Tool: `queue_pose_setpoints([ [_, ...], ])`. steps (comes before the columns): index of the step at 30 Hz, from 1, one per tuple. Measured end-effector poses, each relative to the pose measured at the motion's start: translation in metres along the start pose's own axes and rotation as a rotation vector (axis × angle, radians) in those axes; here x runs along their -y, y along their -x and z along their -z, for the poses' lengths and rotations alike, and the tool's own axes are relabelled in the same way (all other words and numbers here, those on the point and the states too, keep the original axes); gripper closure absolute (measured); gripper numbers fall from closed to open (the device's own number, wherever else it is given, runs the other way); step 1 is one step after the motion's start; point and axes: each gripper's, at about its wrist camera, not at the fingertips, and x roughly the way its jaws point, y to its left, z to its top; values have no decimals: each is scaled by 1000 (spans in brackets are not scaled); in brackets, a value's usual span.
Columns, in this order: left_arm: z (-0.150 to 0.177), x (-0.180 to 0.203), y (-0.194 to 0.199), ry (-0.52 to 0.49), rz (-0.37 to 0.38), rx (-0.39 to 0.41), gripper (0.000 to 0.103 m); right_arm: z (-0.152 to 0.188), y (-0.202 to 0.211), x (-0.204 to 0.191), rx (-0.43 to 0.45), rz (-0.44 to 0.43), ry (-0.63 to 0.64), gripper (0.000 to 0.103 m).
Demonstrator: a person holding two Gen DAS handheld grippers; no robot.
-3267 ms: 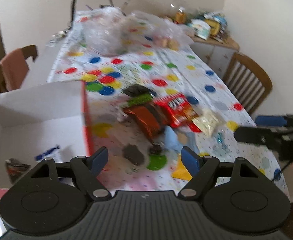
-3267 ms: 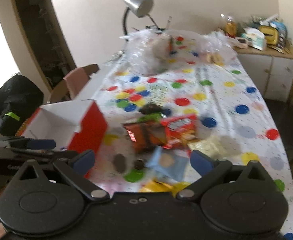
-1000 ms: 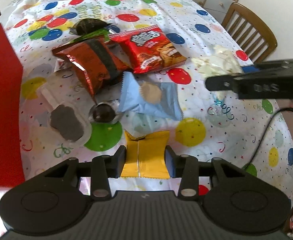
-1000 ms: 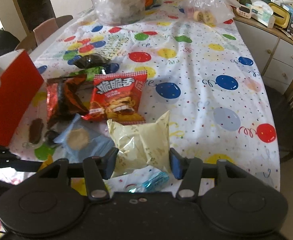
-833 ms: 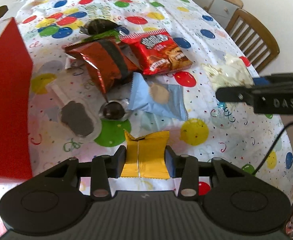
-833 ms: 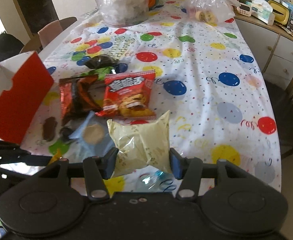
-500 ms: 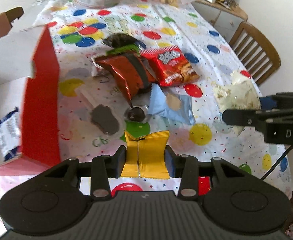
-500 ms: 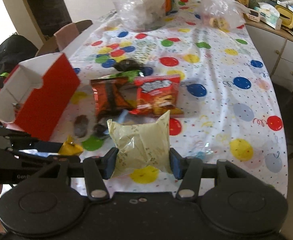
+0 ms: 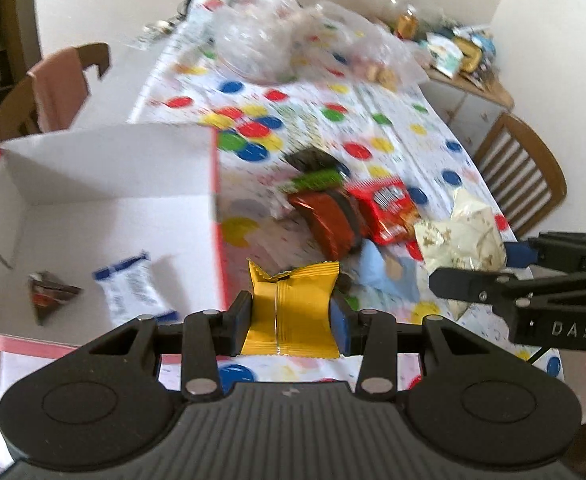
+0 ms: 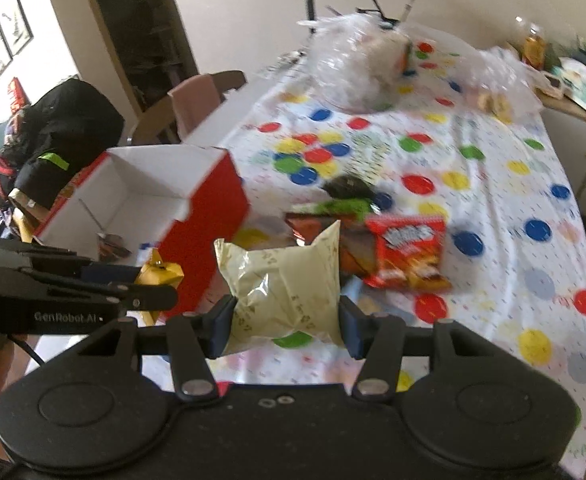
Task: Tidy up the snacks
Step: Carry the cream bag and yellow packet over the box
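Lifted yellow packet (image 9: 293,312), beside box (image 9: 93,168) edge

Left gripper (image 9: 291,320) clamped, raised; right gripper (image 10: 287,326) clamped, raised alongside.

Black ribbed left tool (image 9: 292,318), blue pads, silver screws, right tool (image 10: 286,322) smooth black, white "DAS" lettering

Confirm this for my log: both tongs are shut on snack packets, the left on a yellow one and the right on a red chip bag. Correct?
Not quite. The right tongs are shut on the cream packet, as the right wrist view shows; the red chip bag lies on the table. The left tongs do hold the yellow packet.
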Motion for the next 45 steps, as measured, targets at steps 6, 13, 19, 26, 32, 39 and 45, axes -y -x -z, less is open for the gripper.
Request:
queue_pose_setpoints([
  [6,-11,-46,23,37,-57,49,63,-19,-15,-43,9,-39,52,50],
  [13,-25,-101,38,73,-126,84,63,-41,-47,-92,2,-70,98,50],
  [19,-34,-147,34,72,-192,68,63,-59,-79,-121,-34,-86,93,50],
  [26,-45,-186,14,78,-227,29,63,-71,-119,-149,-80,-57,112,50],
  [32,-51,-198,-13,24,-223,-41,63,-74,-162,-161,-162,-47,121,50],
  [39,-62,-208,-46,-7,-238,-131,63,-76,-200,-179,-219,-7,186,50],
  [45,-66,-210,-67,-27,-254,-203,62,-79,-225,-185,-270,19,225,50],
])
